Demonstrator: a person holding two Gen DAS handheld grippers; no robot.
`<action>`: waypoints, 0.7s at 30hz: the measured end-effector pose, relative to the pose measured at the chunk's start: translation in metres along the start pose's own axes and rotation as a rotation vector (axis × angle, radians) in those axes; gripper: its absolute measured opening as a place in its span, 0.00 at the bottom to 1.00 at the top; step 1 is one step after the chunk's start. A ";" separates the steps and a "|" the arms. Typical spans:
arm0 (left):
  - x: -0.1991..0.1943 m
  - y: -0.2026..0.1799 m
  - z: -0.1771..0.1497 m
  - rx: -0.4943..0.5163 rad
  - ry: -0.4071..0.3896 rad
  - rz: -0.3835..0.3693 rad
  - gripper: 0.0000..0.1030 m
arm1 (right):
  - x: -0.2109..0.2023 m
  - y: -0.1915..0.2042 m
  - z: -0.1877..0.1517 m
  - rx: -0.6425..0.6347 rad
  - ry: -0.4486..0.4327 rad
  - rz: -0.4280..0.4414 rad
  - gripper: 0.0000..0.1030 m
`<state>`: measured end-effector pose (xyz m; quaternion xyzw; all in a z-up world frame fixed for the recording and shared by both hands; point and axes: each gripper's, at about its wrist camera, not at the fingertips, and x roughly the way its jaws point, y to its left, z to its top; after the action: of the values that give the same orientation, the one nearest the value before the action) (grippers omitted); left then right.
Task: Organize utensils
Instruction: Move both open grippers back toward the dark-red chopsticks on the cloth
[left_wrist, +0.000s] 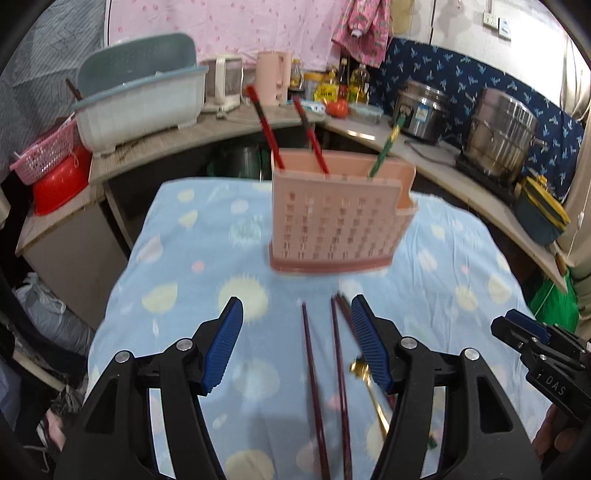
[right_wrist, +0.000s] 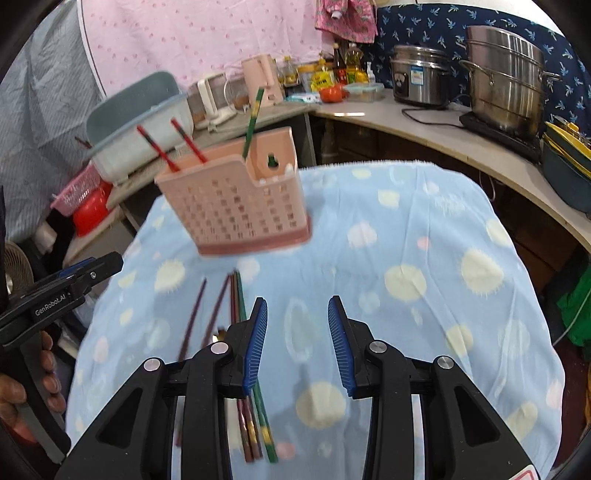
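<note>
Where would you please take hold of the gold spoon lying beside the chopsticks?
Grip the gold spoon across its thin handle, coming from above. It lies flat on the tablecloth, close beside the dark chopsticks, so the bowl offers no edge.

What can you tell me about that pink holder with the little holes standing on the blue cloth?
The pink holder looks like plastic, its front wall pierced by rows of small rectangular holes, with a darker pink base. One upper corner is stepped down in a notch, and the right wrist view shows a hanging hole in its back wall. It stands upright on the blue spotted cloth, towards its far edge. Two red chopsticks and one green chopstick lean out of it. Neither gripper touches it.
</note>
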<state>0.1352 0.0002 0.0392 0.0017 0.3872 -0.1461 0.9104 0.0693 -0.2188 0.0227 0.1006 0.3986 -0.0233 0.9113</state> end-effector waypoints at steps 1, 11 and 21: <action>0.002 0.000 -0.009 0.000 0.017 0.003 0.55 | 0.000 0.001 -0.007 -0.004 0.010 -0.001 0.33; 0.008 0.003 -0.096 -0.014 0.163 -0.007 0.52 | 0.013 0.010 -0.078 -0.036 0.139 0.005 0.33; 0.005 -0.007 -0.130 0.013 0.206 -0.031 0.51 | 0.018 0.022 -0.095 -0.067 0.156 0.017 0.26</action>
<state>0.0445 0.0072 -0.0545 0.0168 0.4778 -0.1616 0.8633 0.0158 -0.1777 -0.0495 0.0751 0.4679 0.0058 0.8805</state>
